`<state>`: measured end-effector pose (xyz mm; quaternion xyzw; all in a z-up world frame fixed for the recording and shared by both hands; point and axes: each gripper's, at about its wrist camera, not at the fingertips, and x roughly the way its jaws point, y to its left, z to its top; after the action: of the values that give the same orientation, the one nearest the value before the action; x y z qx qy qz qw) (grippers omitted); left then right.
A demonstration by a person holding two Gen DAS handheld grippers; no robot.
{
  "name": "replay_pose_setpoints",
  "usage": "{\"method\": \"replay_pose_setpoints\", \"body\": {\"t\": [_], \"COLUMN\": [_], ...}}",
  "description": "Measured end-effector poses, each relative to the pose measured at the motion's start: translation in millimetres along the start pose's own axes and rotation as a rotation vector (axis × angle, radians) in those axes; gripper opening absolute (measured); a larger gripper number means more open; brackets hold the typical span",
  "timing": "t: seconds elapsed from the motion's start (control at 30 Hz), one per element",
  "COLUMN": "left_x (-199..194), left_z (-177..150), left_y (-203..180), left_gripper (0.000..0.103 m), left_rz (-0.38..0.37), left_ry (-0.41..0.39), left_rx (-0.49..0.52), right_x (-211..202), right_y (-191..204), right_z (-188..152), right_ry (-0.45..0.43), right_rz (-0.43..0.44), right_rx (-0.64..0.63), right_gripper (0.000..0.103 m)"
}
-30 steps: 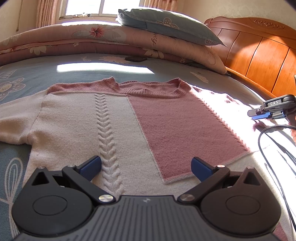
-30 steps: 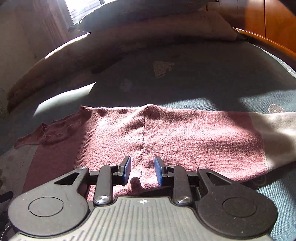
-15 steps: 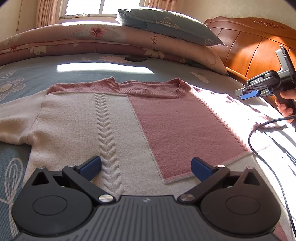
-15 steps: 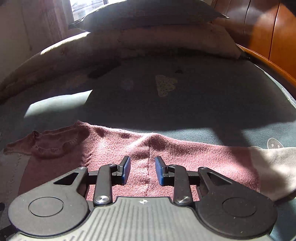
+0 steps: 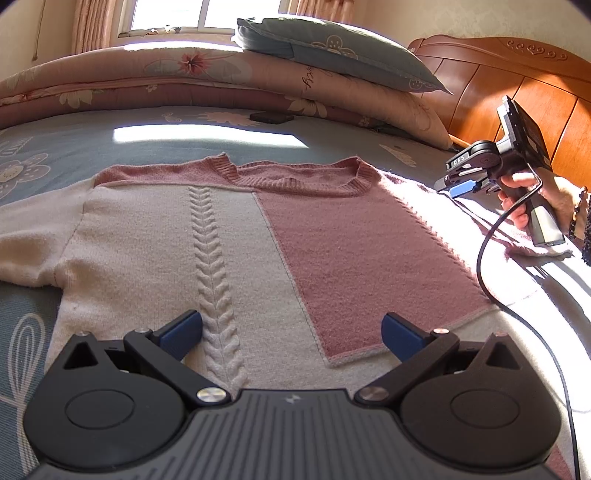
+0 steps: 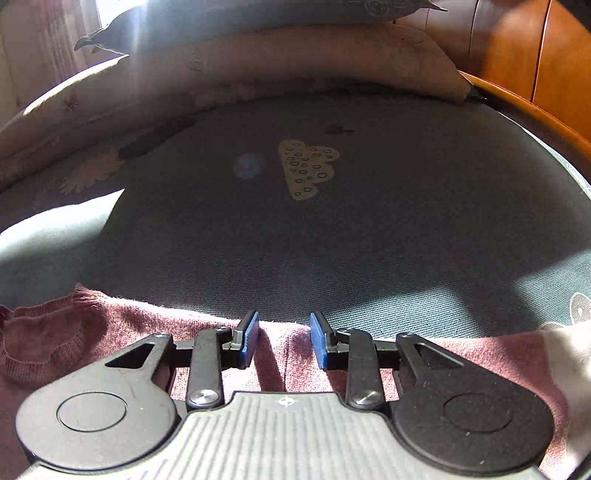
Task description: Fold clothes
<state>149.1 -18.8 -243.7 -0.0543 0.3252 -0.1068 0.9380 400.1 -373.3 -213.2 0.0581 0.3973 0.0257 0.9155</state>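
- Nearest you, your left gripper [image 5: 291,330] hangs over the lower front of the sweater [image 5: 221,258], its blue pads [image 5: 183,330] spread wide with nothing between them
- The sweater lies flat and face up on the bed [image 5: 155,147], hem toward you and neckline [image 5: 291,177] away; the cream half with the cable braid [image 5: 212,258] fills the left of the left wrist view, the pink panel [image 5: 362,251] the right
- One cream sleeve [image 5: 26,254] spreads out to the left edge of that view
- To the right, your right gripper [image 5: 456,184] is held by a hand [image 5: 524,199] just above the sweater's far sleeve, with a black cable [image 5: 484,254] looping down from it across the knit
- In the right wrist view that gripper [image 6: 283,339] has its fingers [image 6: 248,338] set narrow but parted, gripping nothing (the pink sleeve [image 6: 480,354] lies under them, its upper edge just past the tips)
- Beyond the sleeve is bare blue sheet with a tan cloud print [image 6: 306,166]
- Farther back, a small dark flat object [image 5: 271,117] lies on the sheet near a folded floral quilt [image 5: 184,81]
- A blue pillow [image 5: 332,48] rests on the quilt, with a wooden headboard [image 5: 517,85] to the right and a sunlit window [image 5: 207,14] behind
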Motion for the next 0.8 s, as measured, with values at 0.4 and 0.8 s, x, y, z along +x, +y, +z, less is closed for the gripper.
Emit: {"method": "replay_pose_setpoints", "body": {"t": [0.4,0.8], "left_x": [0,0], "left_z": [0,0], "left_y": [-1,-1], "left_gripper": [0.102,0.102], "left_rz": [0.003,0.005], "left_ry": [0.001,0.001], "left_rx": [0.003,0.004], "right_x": [-4,-48], "right_y": [-18,-64], "right_z": [-18,-30], "right_ry": [0.029,0.061], "right_rz": [-0.073,-0.068], "right_rx": [0.005,-0.039], "right_gripper": [0.040,0.052]}}
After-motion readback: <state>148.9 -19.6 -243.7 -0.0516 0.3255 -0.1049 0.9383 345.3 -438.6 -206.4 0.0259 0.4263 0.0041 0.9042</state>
